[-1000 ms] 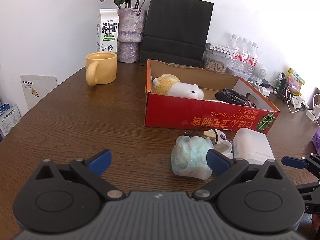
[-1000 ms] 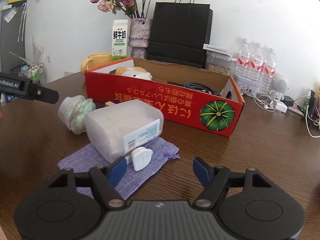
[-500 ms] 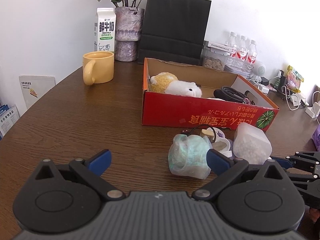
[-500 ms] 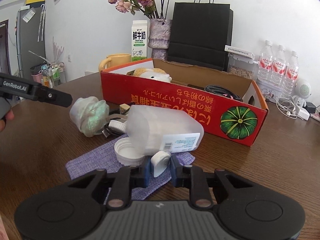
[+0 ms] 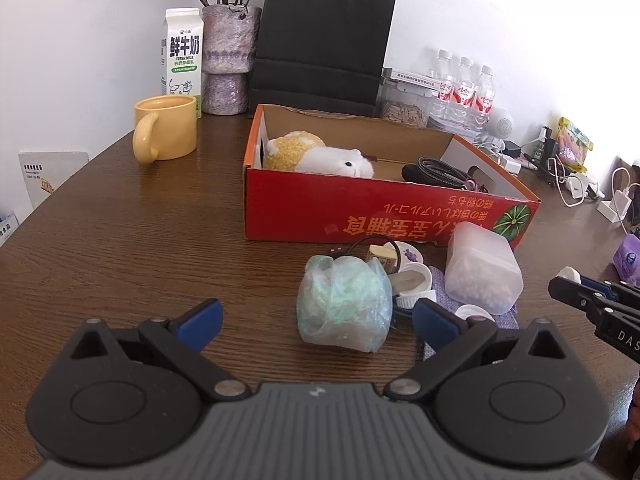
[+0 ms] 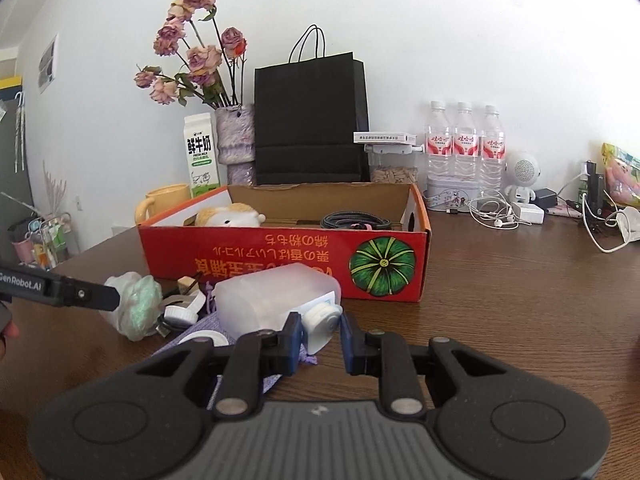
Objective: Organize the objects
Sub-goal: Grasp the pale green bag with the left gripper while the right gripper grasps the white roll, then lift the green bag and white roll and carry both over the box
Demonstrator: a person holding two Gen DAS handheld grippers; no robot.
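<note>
In the right wrist view, the right gripper (image 6: 321,334) fills the bottom of the frame. Its jaws have just been closing and now stand narrow, pinched on a small white cap (image 6: 320,326) at lower centre. In the left wrist view that cap shows at the gripper's tip at the right edge, off the table.

Just behind the cap lies a frosted jar (image 6: 276,298) on its side, partly on a purple cloth (image 6: 200,330). Left of the jar sit loose white lids (image 6: 182,312) and a crumpled plastic bag (image 6: 136,304).

In the left wrist view, the left gripper (image 5: 318,316) spans the bottom with its jaws spread wide and nothing between the pads. The bag rests on the table (image 5: 120,240) just beyond them, at centre.

Behind this clutter, mid-frame, stands a red box (image 5: 360,216), open on top. A plush toy (image 5: 320,158) lies at its left end and a coiled cable (image 5: 440,170) toward its right.

Farther back, upper left, stand a yellow mug (image 5: 166,132), a milk carton (image 5: 182,52) and a vase (image 5: 228,60) of dried flowers. A black bag (image 5: 324,40) leans on the wall at upper centre. Water bottles (image 5: 464,84) stand at upper right.
</note>
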